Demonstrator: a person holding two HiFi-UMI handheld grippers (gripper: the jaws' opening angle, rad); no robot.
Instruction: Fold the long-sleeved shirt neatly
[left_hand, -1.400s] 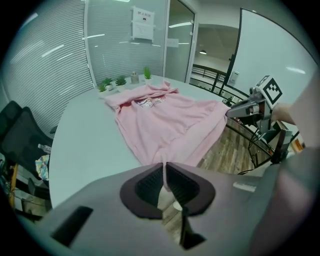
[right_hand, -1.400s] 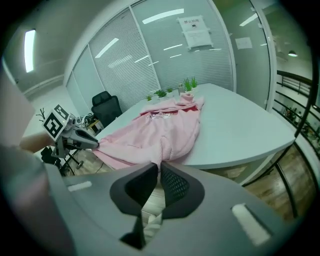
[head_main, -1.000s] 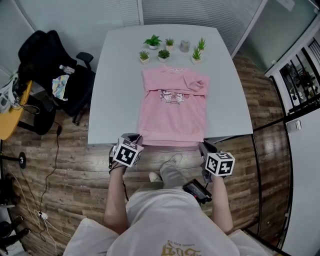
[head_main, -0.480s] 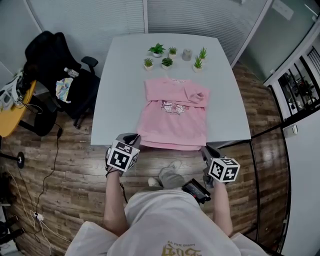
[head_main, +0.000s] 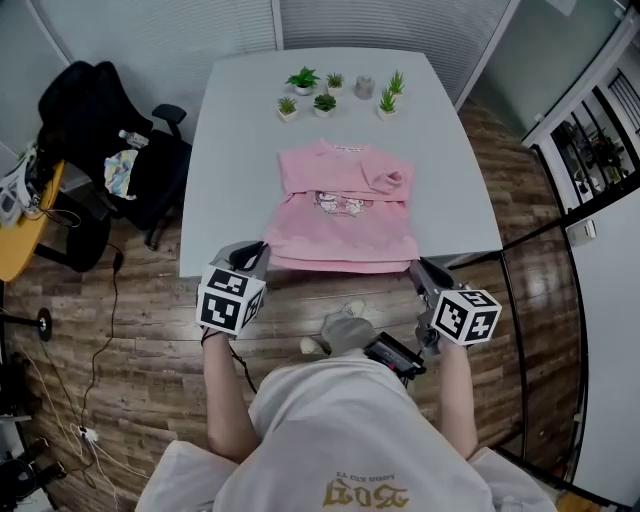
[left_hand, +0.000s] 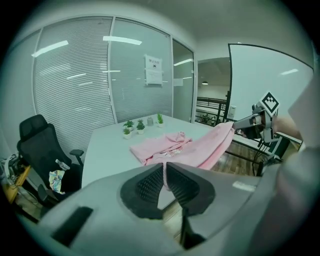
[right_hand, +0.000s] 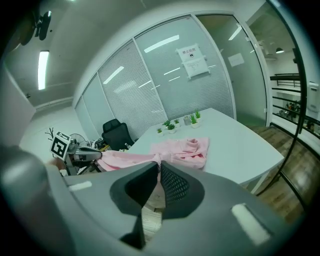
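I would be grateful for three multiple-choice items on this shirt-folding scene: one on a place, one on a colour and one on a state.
1. Where do the potted plants stand on the table?
A. at its far end, beyond the shirt
B. on the shirt
C. at its near edge

2. What colour is the shirt?
A. blue
B. pink
C. white

3. How does the left gripper stand?
A. wide open
B. shut on nothing
C. shut on the shirt's hem

Key:
1 A, the pots sit past the collar.
2 B, it is pink in every view.
3 C, pink cloth is pinched between the jaws.
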